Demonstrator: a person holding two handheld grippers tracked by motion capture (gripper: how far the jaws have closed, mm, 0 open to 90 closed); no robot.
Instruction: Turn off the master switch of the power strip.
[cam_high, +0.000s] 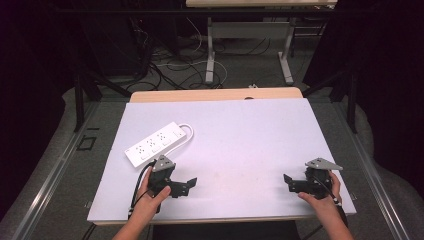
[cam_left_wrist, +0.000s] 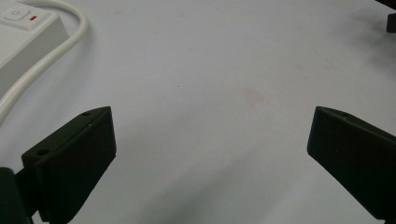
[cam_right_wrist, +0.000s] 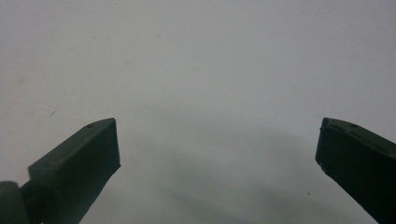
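While both grippers are resting low over the near part of the white table surface (cam_high: 240, 135), neither one is holding anything. The left gripper (cam_high: 186, 185) is sitting just in front of the power strip (cam_high: 154, 144), with its jaws standing wide apart and pointing toward the middle of the table; the left gripper view is showing bare white surface between them. The right gripper (cam_high: 289, 183) is lying well apart from it near the right edge, its jaws likewise spread wide and aimed inward, again with nothing between them.

The power strip is lying flat at the left of the surface, angled so that its switch end (cam_left_wrist: 18, 16) is pointing away from the person. Its white cable (cam_high: 187, 131) is looping out of that end and curving back along the strip's side. Judged from this layout, the strip is sitting within short reach of the left gripper, which is probably why that hand is being held close beside it, while the right hand is waiting clear of the work.

Open room is extending across the whole centre and far right of the surface. The strip's near end is lying close to the left edge, so any sideways push toward that edge is calling for care. The looped cable is limiting free approach from the far side.
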